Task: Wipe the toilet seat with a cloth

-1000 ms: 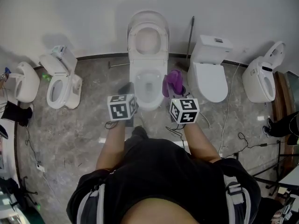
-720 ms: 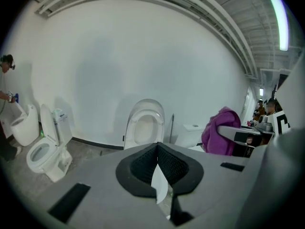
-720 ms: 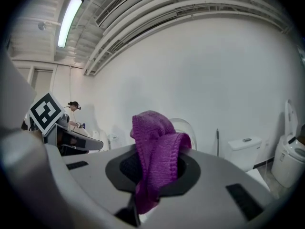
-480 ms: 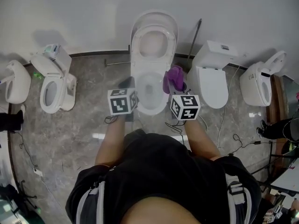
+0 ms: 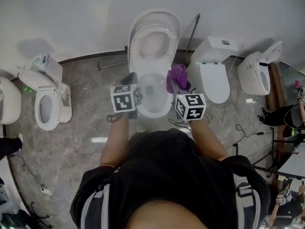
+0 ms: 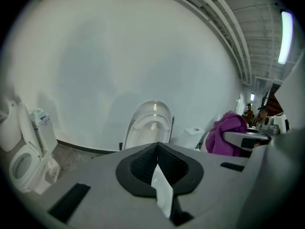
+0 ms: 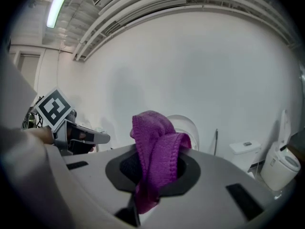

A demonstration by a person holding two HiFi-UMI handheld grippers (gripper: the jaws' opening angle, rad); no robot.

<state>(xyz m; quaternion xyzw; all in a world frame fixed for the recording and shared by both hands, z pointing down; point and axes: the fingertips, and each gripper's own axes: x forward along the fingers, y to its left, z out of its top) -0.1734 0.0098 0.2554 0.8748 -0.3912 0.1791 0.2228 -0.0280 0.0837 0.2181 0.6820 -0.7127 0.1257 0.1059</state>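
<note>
Floor [image 5: 86, 128]: grey marbled stone, cables [image 5: 238, 132] lying at right. Middle toilet [image 5: 152, 111] is directly ahead of the person. Its seat [image 5: 135, 46] is tipped up toward the plain white wall [image 5: 71, 18]. Side toilets [image 5: 45, 104], also white, stand in a row on both sides. A thin rod [image 5: 191, 32] leans on the wall just right of the middle one.

Label [image 6: 39, 119] on the left neighbour's tank: too small to read. Each gripper's cube [image 5: 126, 99] carries black-and-white square markers.

Left gripper [image 6: 157, 149]: jaws together, nothing between them, held at the left rim of the bowl [image 5: 151, 92].

Right gripper [image 7: 153, 168]: jaws clamped on purple cloth [image 7: 155, 137], which bunches up above them. Cloth sits at the bowl's right rim; contact with it not discernible.
</note>
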